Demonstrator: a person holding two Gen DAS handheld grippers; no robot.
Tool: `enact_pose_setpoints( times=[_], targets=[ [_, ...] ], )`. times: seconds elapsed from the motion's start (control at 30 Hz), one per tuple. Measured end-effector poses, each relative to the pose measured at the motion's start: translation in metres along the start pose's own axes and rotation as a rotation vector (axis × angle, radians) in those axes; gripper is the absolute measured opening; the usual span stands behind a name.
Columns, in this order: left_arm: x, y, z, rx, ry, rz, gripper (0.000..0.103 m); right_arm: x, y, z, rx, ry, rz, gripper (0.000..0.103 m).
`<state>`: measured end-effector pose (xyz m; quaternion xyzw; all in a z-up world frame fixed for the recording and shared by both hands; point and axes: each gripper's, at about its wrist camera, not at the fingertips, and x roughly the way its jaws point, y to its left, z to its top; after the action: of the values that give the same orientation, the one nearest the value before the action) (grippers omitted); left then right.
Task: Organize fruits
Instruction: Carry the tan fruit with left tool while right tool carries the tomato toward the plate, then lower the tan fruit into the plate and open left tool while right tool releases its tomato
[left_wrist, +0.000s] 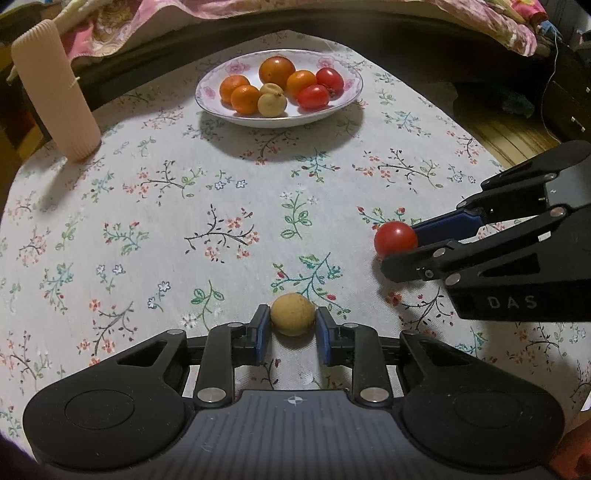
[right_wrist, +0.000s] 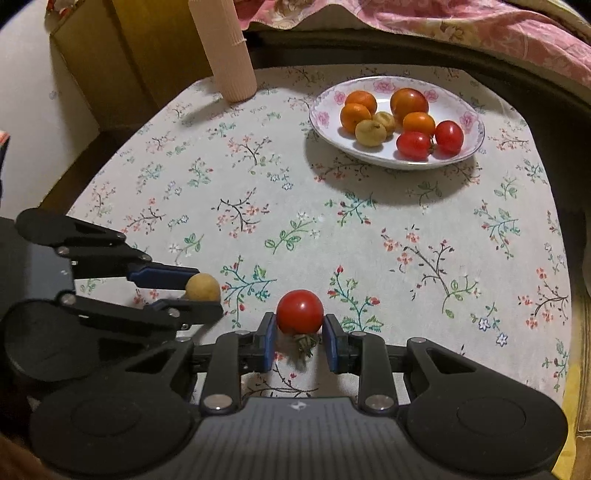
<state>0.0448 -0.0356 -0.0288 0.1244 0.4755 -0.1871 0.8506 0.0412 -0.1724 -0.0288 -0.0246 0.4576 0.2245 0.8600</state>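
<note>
A: We have the left gripper (left_wrist: 293, 326) low over the table (left_wrist: 184, 221), its blue-padded fingers (left_wrist: 263, 332) pinching a small yellow-tan fruit (left_wrist: 293, 314) from either side.

B: And the right gripper (right_wrist: 300, 334) does the same with a red tomato (right_wrist: 300, 312) — the pads press on both flanks, and its green stem end points back toward us, below the fruit.

A: From our left view the right gripper (left_wrist: 400, 245) comes in from the right edge, the tomato (left_wrist: 395, 239) caught at its tips, close to the cloth.

B: From our right view the left gripper (right_wrist: 205, 295) reaches in from the left, with the yellow fruit (right_wrist: 202, 287) between its tips. The two held fruits sit near each other, not touching.

A: Farther across the floral tablecloth (left_wrist: 110, 240) we see the plate (left_wrist: 214, 103) — white, pink roses on its rim.

B: It holds four orange fruits, two small yellow ones in the middle, and two red tomatoes on the right side. The biggest orange fruit (right_wrist: 409, 103) lies at the back.

A: A ribbed, pale pink cylinder (left_wrist: 51, 88) stands at the far left corner of the table, well apart from the plate (right_wrist: 321, 122).

B: Beyond the table's far edge we see pink flowered bedding (right_wrist: 480, 33).
</note>
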Motion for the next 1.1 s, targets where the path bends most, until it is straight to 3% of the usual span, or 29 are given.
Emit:
enact_pose_setpoints(
  times=[0.57,1.1],
  targets=[
    [-0.009,0.010,0.012,-0.026,-0.068,-0.009,0.034,-0.001,0.005,0.007,-0.004,-0.011,0.004,0.029],
    [-0.008,0.014,0.067,-0.025,-0.162,0.016,0.032,-0.009,-0.012,0.049,0.031,-0.085,-0.001,0.029]
  ],
)
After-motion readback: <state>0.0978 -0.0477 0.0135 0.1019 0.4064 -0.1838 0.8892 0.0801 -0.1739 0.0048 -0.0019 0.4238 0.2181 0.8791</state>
